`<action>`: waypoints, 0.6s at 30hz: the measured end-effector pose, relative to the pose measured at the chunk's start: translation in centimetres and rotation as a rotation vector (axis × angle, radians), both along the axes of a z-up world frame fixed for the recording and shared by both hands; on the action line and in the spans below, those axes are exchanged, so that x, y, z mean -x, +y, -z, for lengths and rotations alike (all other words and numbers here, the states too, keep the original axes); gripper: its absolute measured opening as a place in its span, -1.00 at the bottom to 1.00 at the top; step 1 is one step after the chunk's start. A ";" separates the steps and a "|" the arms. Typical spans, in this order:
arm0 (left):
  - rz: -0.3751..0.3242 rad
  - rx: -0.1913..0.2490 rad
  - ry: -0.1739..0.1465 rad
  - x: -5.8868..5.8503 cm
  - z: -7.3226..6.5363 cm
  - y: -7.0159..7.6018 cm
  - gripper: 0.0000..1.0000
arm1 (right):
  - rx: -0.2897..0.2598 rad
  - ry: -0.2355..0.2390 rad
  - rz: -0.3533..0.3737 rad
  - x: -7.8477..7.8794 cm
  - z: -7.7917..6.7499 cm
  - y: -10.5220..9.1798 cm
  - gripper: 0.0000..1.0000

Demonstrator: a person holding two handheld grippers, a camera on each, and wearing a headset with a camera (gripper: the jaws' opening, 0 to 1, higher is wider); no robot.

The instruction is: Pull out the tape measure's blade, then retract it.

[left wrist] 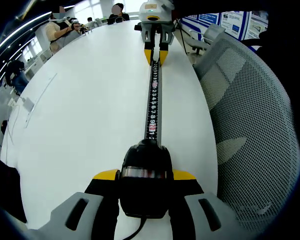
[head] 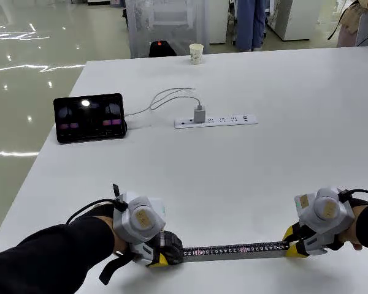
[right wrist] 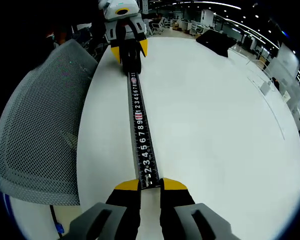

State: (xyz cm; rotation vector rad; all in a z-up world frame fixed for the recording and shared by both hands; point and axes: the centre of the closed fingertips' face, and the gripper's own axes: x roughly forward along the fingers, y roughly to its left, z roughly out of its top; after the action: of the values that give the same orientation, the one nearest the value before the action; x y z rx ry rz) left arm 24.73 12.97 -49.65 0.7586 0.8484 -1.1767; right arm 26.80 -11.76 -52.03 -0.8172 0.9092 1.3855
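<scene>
The black tape measure case [head: 169, 248] [left wrist: 146, 175] sits near the table's front edge with my left gripper [head: 161, 256] [left wrist: 146, 176] shut on it. Its dark blade [head: 236, 250] [left wrist: 154, 102] [right wrist: 140, 132], printed with white numerals, lies pulled out flat along the table towards the right. My right gripper [head: 292, 244] [right wrist: 150, 186] is shut on the blade's free end. In the left gripper view the right gripper [left wrist: 155, 55] stands at the far end of the blade; in the right gripper view the left gripper [right wrist: 128, 54] and the case [right wrist: 128, 59] stand at the far end.
A tablet [head: 89, 117] stands at the left of the white table [head: 233, 159]. A power strip [head: 216, 120] with a plugged charger and cable lies mid-table, a paper cup [head: 196, 53] at the far edge. A grey mesh chair [left wrist: 255, 125] [right wrist: 35, 135] is close behind the front edge.
</scene>
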 end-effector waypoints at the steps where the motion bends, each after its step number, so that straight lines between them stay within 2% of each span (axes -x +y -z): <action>1: 0.001 0.000 -0.002 0.0 0.0 0.0 -0.36 | 0.005 0.003 -0.001 0.0 0.0 0.0 -0.79; 4: -0.002 0.002 -0.002 -0.1 0.1 0.0 -0.36 | 0.013 0.015 0.013 0.0 0.0 0.1 -0.78; 18: 0.009 0.000 0.005 -0.1 0.1 -0.1 -0.35 | 0.040 0.010 -0.002 0.1 0.1 0.2 -0.76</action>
State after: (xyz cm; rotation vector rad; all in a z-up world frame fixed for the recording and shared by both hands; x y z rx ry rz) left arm 24.80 12.92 -49.74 0.7605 0.8502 -1.1865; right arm 26.70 -11.56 -52.11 -0.8417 0.9468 1.3779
